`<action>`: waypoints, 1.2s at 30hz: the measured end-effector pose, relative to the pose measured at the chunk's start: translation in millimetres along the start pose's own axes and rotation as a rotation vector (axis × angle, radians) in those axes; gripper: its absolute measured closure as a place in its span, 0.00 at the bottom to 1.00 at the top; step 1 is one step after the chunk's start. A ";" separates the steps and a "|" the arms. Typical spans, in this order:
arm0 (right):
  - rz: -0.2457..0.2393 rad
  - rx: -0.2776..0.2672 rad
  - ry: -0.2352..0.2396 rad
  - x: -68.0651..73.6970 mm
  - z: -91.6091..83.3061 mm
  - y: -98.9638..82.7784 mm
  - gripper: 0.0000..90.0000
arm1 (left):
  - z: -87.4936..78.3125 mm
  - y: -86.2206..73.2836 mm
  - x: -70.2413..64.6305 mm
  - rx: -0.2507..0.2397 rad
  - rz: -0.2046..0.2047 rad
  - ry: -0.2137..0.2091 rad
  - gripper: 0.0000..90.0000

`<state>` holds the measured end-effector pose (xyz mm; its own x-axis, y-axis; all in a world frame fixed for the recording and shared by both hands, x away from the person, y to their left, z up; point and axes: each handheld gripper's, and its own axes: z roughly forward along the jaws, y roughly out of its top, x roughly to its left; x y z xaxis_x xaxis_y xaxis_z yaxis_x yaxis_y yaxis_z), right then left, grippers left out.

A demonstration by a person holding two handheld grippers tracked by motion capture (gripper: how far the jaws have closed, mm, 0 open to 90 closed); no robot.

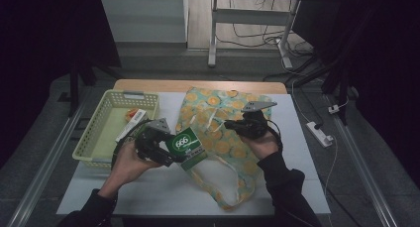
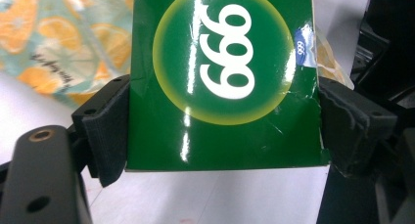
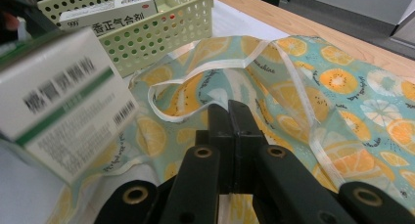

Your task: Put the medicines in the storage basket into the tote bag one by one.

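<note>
I keep the green box (image 2: 222, 82) clamped across its sides in my left gripper (image 1: 166, 152), beside the fruit-print bag (image 1: 218, 138), whose fabric my shut right gripper (image 3: 230, 116) pinches to hold its mouth ready.

box (image 2: 220, 82): glossy green card, glare streaks | bag (image 3: 313, 87): thin printed cloth, matt, creased | basket (image 1: 99, 133): pale perforated plastic | left gripper (image 2: 220, 131) pads (image 2: 110, 131): matt black, ribbed | table (image 1: 163, 187): smooth white top, wooden far edge
</note>
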<state>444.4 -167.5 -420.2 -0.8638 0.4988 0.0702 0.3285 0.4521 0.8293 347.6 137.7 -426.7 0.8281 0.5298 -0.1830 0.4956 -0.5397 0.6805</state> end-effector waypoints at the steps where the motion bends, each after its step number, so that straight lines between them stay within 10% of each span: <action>1: 0.000 0.000 0.001 0.0 0.1 0.0 0.99 | 3.2 0.9 -0.3 0.004 0.002 -0.006 0.20; 36: 0.002 -0.013 0.012 1.8 1.1 0.8 0.99 | 84.5 45.7 -2.4 0.087 0.046 -0.015 0.20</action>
<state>443.5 -165.4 -420.1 -0.8679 0.4906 0.0781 0.3248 0.4415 0.8364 390.3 56.4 -455.1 0.8540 0.4939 -0.1637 0.4773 -0.6181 0.6246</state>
